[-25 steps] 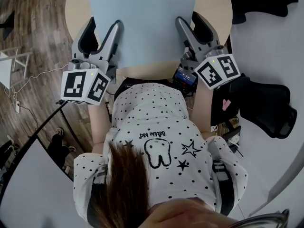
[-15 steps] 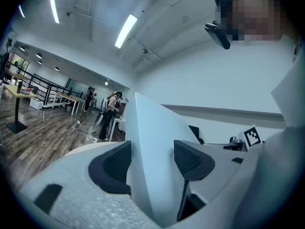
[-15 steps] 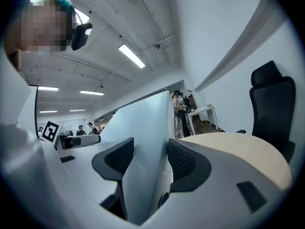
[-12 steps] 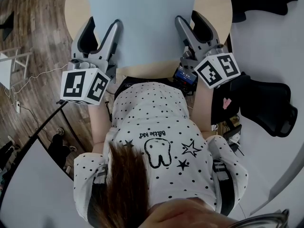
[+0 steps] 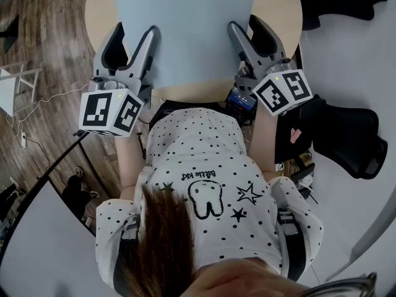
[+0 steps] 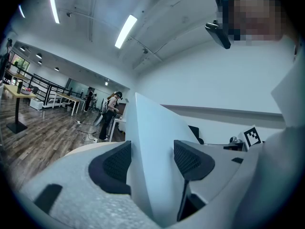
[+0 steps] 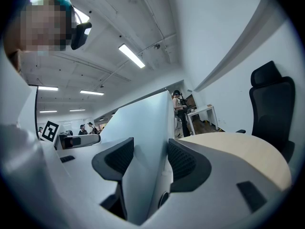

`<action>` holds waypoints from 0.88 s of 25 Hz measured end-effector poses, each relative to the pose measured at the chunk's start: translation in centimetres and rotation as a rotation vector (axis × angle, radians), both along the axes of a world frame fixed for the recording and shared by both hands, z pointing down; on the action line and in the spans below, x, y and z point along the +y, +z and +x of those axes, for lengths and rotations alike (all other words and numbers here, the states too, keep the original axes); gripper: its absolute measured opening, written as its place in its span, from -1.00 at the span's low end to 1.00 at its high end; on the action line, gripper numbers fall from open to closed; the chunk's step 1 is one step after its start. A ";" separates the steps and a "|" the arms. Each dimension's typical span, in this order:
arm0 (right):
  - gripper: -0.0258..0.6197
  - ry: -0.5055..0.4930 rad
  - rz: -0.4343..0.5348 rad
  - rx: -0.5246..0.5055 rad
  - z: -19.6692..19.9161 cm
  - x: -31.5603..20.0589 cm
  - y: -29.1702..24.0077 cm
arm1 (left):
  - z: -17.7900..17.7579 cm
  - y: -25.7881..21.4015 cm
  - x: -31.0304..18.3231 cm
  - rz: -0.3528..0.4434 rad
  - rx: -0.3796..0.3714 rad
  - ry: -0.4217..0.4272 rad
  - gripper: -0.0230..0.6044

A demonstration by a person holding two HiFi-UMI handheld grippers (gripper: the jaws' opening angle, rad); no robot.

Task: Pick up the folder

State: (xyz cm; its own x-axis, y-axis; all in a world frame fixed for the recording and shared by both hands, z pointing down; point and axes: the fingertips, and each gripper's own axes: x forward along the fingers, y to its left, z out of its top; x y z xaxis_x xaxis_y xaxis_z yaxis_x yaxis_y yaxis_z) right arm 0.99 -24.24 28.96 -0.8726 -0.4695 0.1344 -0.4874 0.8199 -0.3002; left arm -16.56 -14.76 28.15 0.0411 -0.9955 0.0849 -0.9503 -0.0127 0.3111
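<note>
A light blue folder [image 5: 185,30] hangs over the round beige table [image 5: 99,5], held by both grippers at its near corners. My left gripper [image 5: 131,42] is shut on the folder's left edge, and my right gripper [image 5: 249,31] is shut on its right edge. In the left gripper view the folder [image 6: 147,123] rises as a pale sheet between the dark pads [image 6: 116,161] of the left gripper [image 6: 152,162]. In the right gripper view the folder [image 7: 143,123] likewise runs up between the pads [image 7: 183,163] of the right gripper [image 7: 150,162]. Both cameras look up toward the ceiling.
A black office chair [image 5: 346,135] stands at the right, beside a white desk surface [image 5: 352,42]. Wooden floor [image 5: 43,42] with cables lies to the left. Other people [image 6: 108,118] stand far off among desks. The person's torso fills the lower head view.
</note>
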 end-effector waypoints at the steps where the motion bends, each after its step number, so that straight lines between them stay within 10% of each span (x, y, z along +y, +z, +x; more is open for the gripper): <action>1: -0.24 0.000 0.000 0.000 0.0 0.0 0.0 | 0.0 0.0 0.0 -0.002 0.000 0.000 0.00; 22: -0.24 0.000 -0.012 -0.003 0.4 0.0 0.3 | 0.3 0.1 0.1 -0.008 -0.002 -0.001 0.00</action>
